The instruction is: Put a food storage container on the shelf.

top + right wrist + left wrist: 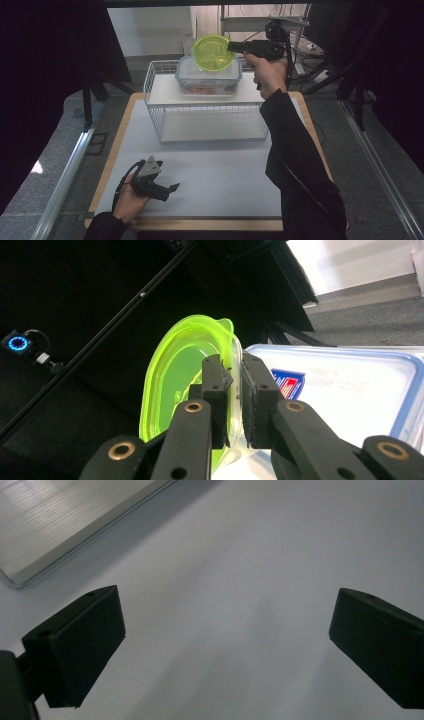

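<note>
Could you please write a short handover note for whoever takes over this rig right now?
Right gripper: shut on the rim of the green bowl, held tilted just above the lidded clear container.
Left gripper: open and holding nothing, resting low on the white tabletop near the front edge.
Things: the container sits on the top shelf of the white wire rack; something reddish shows inside it, too unclear to name.
Done: bowl gripped and off any surface.
Left: set the bowl down, probably somewhere on the table or rack, then release it. Where it belongs cannot be told.
</note>
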The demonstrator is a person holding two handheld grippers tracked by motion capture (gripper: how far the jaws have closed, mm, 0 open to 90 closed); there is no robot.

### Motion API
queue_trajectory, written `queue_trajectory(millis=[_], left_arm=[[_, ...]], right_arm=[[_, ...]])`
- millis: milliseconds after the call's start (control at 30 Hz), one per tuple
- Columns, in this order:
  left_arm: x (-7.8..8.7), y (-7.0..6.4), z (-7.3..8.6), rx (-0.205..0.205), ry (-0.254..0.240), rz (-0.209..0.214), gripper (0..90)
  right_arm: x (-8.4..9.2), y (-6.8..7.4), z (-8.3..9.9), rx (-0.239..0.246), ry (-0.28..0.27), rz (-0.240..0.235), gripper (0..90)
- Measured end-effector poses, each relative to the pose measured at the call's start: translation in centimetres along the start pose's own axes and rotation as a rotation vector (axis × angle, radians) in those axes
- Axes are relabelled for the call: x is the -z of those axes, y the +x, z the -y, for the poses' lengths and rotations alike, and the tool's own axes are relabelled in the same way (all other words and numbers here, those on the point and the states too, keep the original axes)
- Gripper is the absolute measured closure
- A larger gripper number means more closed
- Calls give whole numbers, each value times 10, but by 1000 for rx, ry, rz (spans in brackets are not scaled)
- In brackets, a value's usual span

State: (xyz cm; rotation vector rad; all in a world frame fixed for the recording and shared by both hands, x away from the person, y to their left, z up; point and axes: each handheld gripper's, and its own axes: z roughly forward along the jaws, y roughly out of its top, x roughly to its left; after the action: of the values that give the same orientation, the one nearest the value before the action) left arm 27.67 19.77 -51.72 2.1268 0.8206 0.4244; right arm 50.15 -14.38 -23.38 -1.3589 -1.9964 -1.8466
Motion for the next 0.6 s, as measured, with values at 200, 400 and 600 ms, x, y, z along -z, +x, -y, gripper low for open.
queue_trajectory(millis=[200, 400, 600], left_arm=[[0, 0, 0, 1, -1, 4, 15], [1, 0, 0, -3, -3, 3, 15], [1, 0, 0, -1, -3, 5, 15]], right_arm=[[-12, -3, -5, -10, -4, 33, 823], [-22, -9, -7, -26, -2, 56, 823], [-29, -13, -7, -44, 0, 60, 823]])
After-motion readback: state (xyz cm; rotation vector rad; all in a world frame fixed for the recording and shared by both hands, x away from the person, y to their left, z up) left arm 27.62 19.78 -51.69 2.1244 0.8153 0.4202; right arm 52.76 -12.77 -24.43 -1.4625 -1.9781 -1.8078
